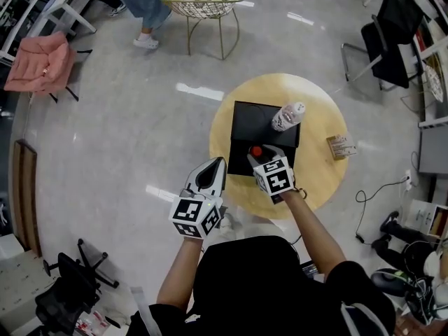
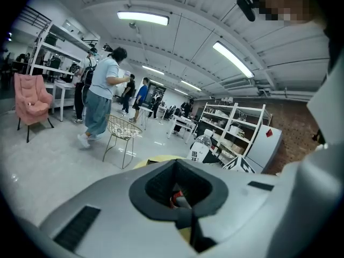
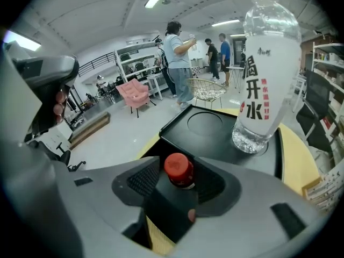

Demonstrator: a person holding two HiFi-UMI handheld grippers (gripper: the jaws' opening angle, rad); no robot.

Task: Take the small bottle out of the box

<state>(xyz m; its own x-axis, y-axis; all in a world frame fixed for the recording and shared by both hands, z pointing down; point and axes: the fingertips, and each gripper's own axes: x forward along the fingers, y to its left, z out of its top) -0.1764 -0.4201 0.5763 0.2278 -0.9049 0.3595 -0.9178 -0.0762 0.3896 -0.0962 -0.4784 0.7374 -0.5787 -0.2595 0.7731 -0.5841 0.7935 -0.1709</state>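
Pale floor rings a yellow table [image 1: 318, 187] in the head view; its black box [image 1: 255, 121] bears a tall water bottle [image 1: 288, 116] at the far corner. Left gripper view: the left gripper [image 2: 178, 181] has its jaws closed on nothing. Right gripper view: the right gripper [image 3: 180, 180] stands parted around the small bottle [image 3: 178, 168] — red cap up, at the box's near edge — pads clear of it.
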